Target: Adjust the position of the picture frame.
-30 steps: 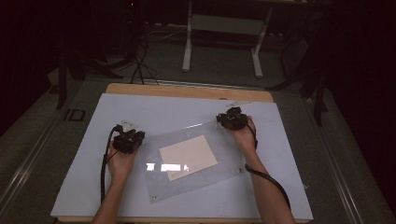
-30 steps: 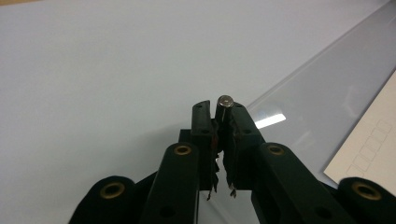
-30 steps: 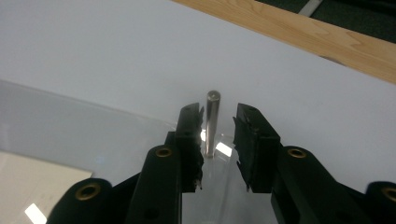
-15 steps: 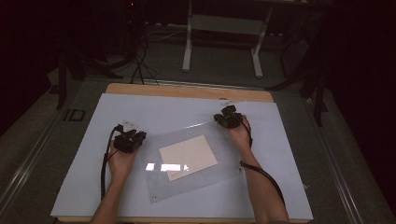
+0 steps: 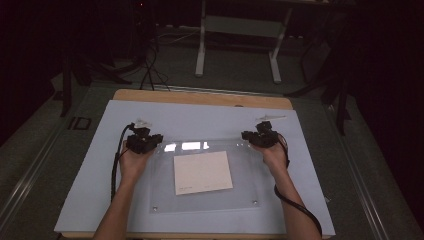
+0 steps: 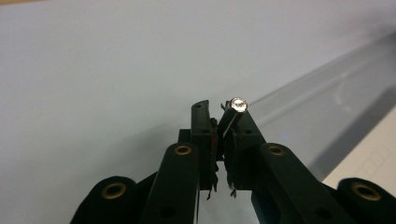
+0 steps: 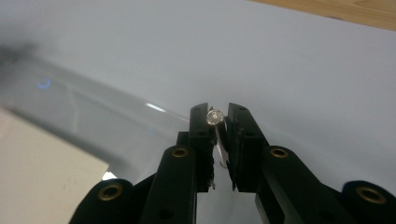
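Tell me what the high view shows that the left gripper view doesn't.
High view alone: the whole clear acrylic sheet lying square on the pale blue mat, the entire paper sheet under it, both forearms, the right gripper at the far right corner, and the wooden table edge.

Left gripper view alone: the left gripper jaws shut on the acrylic corner, a silver screw at their tips.

Both share: the mat, the acrylic, and a part of the paper.

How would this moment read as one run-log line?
left gripper: shut on clear panel corner | right gripper: shut on opposite corner | paper sheet: inside
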{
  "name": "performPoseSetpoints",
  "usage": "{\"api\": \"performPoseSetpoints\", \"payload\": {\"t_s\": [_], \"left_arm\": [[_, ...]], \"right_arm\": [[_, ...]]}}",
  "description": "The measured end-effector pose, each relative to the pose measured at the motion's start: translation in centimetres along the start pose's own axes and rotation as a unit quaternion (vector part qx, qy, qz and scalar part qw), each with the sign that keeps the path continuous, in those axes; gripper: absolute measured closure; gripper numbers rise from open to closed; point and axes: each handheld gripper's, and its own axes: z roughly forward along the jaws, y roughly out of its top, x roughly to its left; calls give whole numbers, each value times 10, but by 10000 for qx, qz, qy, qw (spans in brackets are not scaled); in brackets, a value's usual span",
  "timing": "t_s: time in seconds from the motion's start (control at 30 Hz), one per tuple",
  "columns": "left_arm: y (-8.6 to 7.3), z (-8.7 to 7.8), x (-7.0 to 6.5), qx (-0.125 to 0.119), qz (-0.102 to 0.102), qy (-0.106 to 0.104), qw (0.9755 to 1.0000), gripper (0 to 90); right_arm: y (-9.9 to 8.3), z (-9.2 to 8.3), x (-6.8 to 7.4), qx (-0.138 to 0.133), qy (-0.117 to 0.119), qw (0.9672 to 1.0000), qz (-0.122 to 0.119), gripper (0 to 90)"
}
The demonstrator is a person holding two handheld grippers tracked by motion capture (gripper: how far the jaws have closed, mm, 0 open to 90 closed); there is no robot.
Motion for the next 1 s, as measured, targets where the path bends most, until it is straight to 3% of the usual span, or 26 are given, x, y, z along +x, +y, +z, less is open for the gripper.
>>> {"api": "performPoseSetpoints", "payload": {"t_s": [0.17,0.3,0.33,0.4,0.5,0.57,0.67,0.77,0.8,1.0], "left_arm": [[5,14,-8,183,-7,-36,9998,830],[0,24,-10,262,-11,46,9996,831],[0,24,-10,256,-20,28,9997,830],[0,24,-9,252,7,17,9997,830],[-1,24,-8,244,-19,-42,9997,823],[-1,24,-7,246,-71,-85,9996,816],[-2,19,-5,98,-205,-278,9994,759],[-2,16,-5,54,-151,-277,9995,705],[-3,13,-5,-37,-85,-308,9995,674],[-5,6,-3,-307,-33,-433,9986,625]], "right_arm": [[-11,-11,-2,4,-116,9999,79,813],[-25,4,-11,179,-122,9995,226,820],[-29,5,-14,-12,-44,9995,326,815],[-29,6,-13,-26,-43,9994,332,816],[-29,6,-12,-19,-110,9998,192,818],[-30,6,-13,-31,-58,9997,222,810],[-31,4,-13,-132,-87,9995,261,732],[-32,2,-12,-183,-90,9996,187,698],[-32,0,-9,-229,-128,9997,-11,668],[-32,-3,-6,-288,-173,9991,-245,649]]}}
